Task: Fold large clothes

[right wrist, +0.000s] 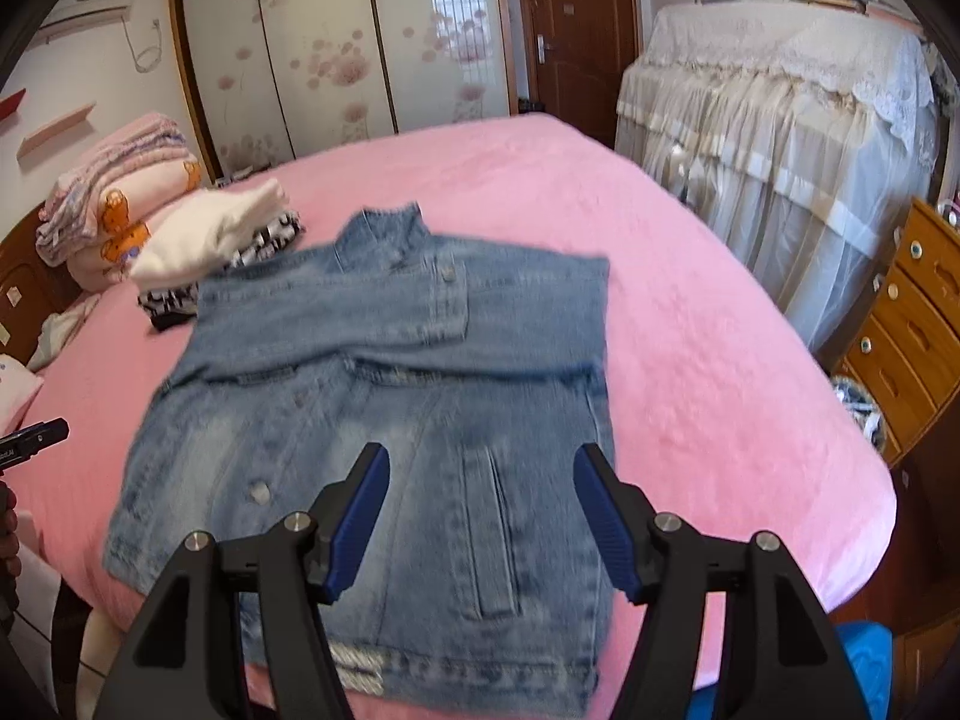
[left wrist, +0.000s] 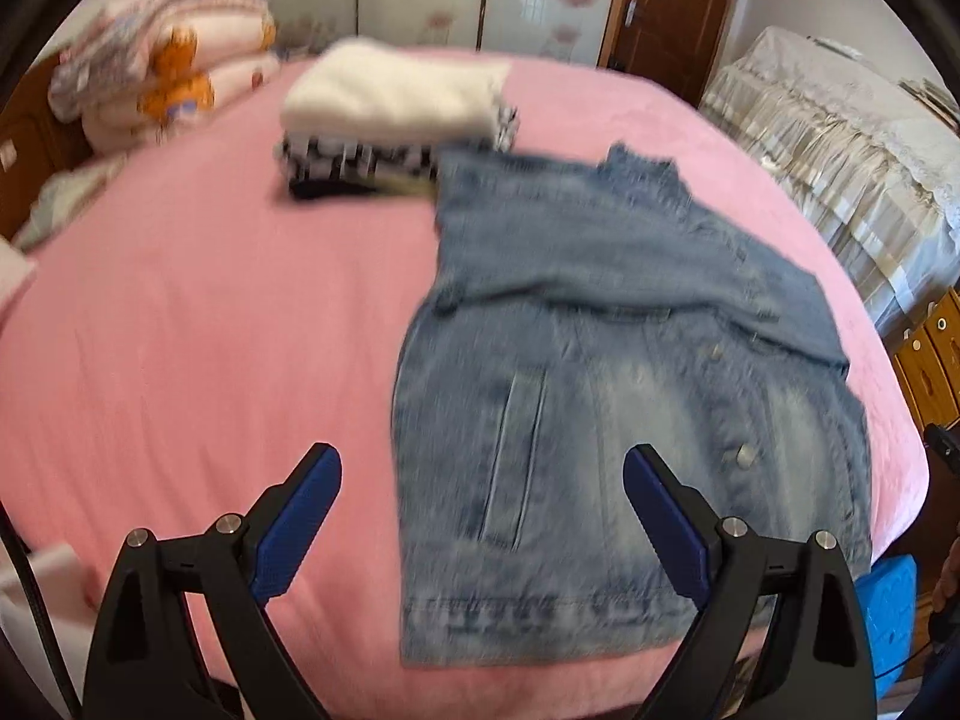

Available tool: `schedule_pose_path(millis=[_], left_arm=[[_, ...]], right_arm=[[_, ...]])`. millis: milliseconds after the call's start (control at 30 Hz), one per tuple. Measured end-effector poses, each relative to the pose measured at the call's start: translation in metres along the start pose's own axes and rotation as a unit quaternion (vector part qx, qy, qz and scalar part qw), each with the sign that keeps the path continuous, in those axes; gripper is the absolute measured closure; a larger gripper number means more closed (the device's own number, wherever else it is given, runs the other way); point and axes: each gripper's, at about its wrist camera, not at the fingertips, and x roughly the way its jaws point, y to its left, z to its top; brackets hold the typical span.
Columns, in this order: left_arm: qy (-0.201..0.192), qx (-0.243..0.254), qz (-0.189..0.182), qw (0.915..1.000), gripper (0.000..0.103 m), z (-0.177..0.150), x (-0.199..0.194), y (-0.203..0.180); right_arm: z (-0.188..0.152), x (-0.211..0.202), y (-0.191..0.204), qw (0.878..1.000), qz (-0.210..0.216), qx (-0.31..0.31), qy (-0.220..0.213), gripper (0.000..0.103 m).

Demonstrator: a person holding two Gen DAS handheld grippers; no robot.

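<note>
A blue denim jacket (left wrist: 630, 396) lies front up on the pink bed (left wrist: 210, 330), its sleeves folded across the chest. It also shows in the right wrist view (right wrist: 384, 396). My left gripper (left wrist: 480, 468) is open and empty above the jacket's near left hem. My right gripper (right wrist: 480, 468) is open and empty above the jacket's near right part. The left gripper's body shows at the left edge of the right wrist view (right wrist: 33, 435).
A stack of folded clothes (left wrist: 390, 120), white on top of a black-and-white piece, sits beyond the jacket. Folded quilts (left wrist: 162, 72) are piled at the headboard. A lace-covered piece of furniture (right wrist: 780, 180) and a wooden dresser (right wrist: 912, 324) stand right of the bed.
</note>
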Motion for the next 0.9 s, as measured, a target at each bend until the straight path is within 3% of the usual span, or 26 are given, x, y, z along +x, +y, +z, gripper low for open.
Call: schedule_pose_path(millis=[133,333,533,600,900], left_arm=[[0.068,-0.026,-0.012,0.9973,0.009,-0.029,0.038,0.026],[0.138,-0.050,-0.043,0.9882,0.009,-0.055,0.083,0.040],[0.141,-0.035,-0.042,0.9885,0.008,-0.064,0.103,0.035],[0.139,-0.026,-0.045,0.9889,0.003,-0.065,0.106,0.032],[0.137,-0.041,-0.065,0.9877,0.001,-0.060,0.128,0.037]], right_arm=[[-0.027,0.018,-0.015,0.999,-0.002,0.005,0.042,0.039],[-0.061,0.049,-0.046,0.994,-0.012,0.025,0.109,0.039],[-0.086,0.070,-0.065,0.986,0.016,0.065,0.154,0.039],[-0.091,0.076,-0.068,0.984,0.024,0.070,0.163,0.039],[-0.092,0.099,-0.073,0.981,0.050,0.077,0.169,0.039]])
